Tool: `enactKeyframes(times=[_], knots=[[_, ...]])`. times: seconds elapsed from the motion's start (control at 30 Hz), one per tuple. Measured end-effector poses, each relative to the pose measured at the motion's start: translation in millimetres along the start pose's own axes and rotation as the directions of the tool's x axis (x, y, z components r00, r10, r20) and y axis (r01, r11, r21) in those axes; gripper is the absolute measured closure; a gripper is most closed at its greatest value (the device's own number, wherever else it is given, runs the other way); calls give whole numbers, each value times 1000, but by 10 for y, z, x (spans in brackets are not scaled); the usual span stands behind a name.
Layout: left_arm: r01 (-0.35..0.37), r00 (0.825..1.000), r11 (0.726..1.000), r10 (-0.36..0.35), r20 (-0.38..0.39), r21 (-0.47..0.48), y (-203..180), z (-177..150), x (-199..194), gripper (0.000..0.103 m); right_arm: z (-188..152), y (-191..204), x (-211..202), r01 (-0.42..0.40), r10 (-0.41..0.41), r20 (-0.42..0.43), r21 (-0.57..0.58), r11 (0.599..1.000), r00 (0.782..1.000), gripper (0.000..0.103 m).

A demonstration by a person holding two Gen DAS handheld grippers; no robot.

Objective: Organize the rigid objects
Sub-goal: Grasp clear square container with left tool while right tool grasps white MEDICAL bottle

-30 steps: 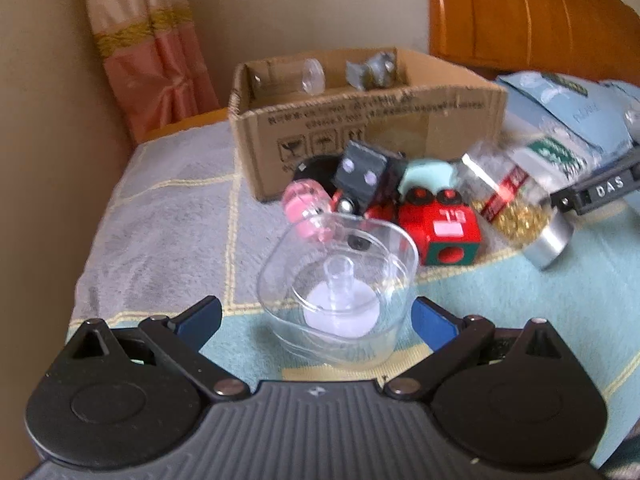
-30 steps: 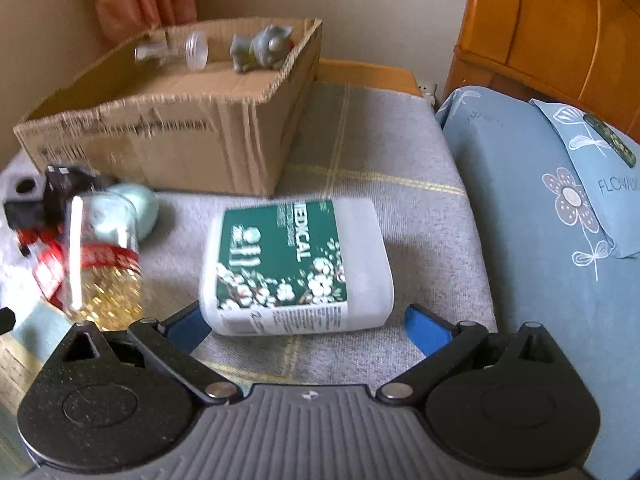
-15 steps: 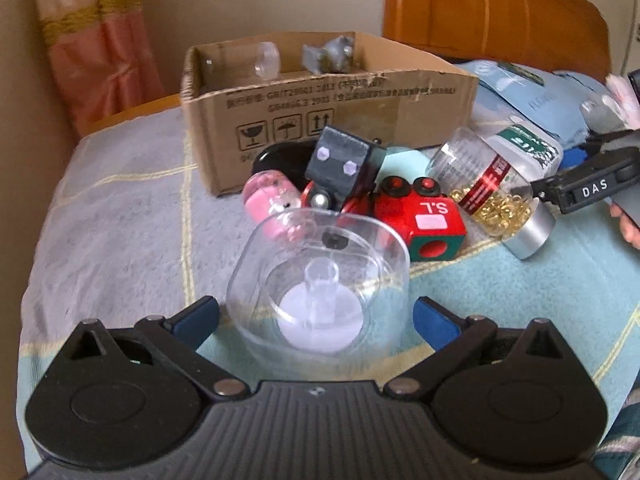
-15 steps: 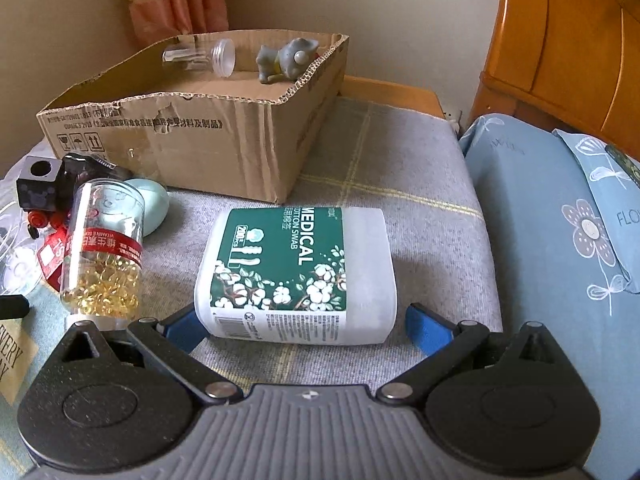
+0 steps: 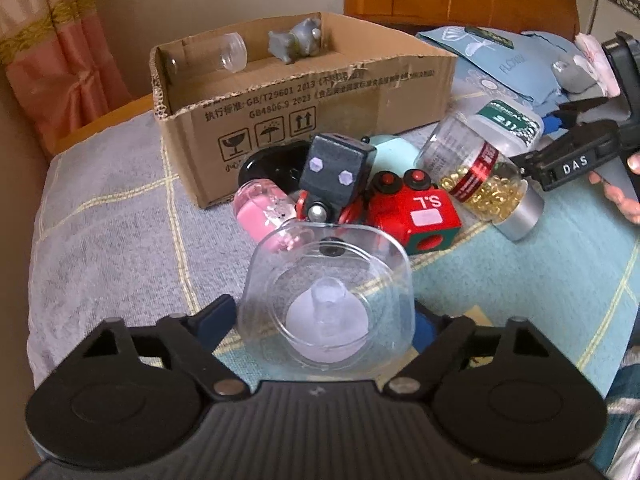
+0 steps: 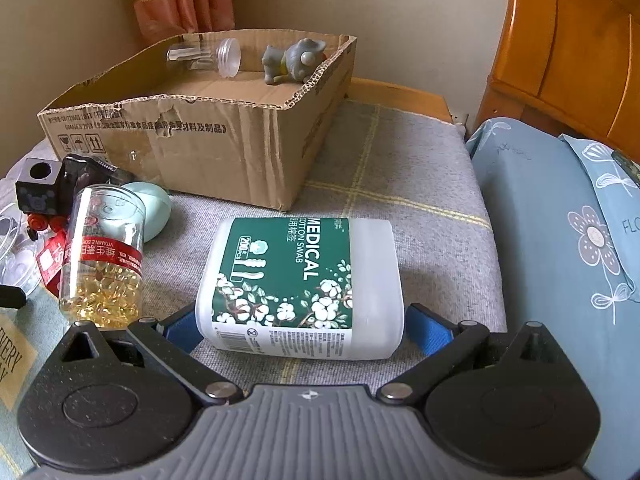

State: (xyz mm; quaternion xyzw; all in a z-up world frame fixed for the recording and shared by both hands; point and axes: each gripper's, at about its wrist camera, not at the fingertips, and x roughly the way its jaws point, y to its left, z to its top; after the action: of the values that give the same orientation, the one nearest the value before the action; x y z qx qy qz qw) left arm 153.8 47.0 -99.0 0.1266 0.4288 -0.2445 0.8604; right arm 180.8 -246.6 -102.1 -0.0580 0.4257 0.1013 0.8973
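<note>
Left wrist view: my left tool [image 5: 326, 320] has its blue pads closed against both sides of a clear plastic container [image 5: 328, 300], which I hold above the bed blanket [image 5: 112, 240]. At 12 o'clock from it lie a pink bottle [image 5: 260, 212], a black cube toy [image 5: 334, 170] and a red block toy [image 5: 416, 212], bunched together. Beyond them stands the cardboard box [image 5: 304, 120], holding a clear jar [image 5: 228, 54] and a grey figurine [image 5: 296, 40].

Right wrist view: my right tool [image 6: 300, 328] is spread wide, its pads flanking a cotton swab tub [image 6: 300, 288] that lies flat on the blanket; I cannot tell whether they touch it. At 9 o'clock a capsule bottle [image 6: 102, 256] rests just beside the tub. The box sits at 11 o'clock.
</note>
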Motion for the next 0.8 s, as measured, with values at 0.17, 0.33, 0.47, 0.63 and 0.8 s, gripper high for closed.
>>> enactKeyframes(times=[0.17, 0.33, 0.47, 0.63, 0.8], knots=[[2, 1000, 999, -2, -7, 43, -25, 39, -37, 29, 25, 8, 8, -3, 3, -20, -8, 1000, 1000, 0], [1, 1000, 999, 0, -13, 52, -20, 44, -91, 29, 65, 30, -23, -19, 19, -34, -27, 999, 999, 0], [4, 1000, 999, -3, -18, 52, -19, 64, -122, 29, 114, 47, -57, -24, 23, -37, -33, 999, 999, 0], [16, 1000, 999, -15, -16, 49, 7, 113, -151, 29, 176, 81, -54, -20, 18, -46, -43, 999, 999, 0], [31, 999, 999, -30, -26, 19, 44, 121, -129, 29, 229, 161, -3, 15, -22, -80, -84, 996, 997, 9]])
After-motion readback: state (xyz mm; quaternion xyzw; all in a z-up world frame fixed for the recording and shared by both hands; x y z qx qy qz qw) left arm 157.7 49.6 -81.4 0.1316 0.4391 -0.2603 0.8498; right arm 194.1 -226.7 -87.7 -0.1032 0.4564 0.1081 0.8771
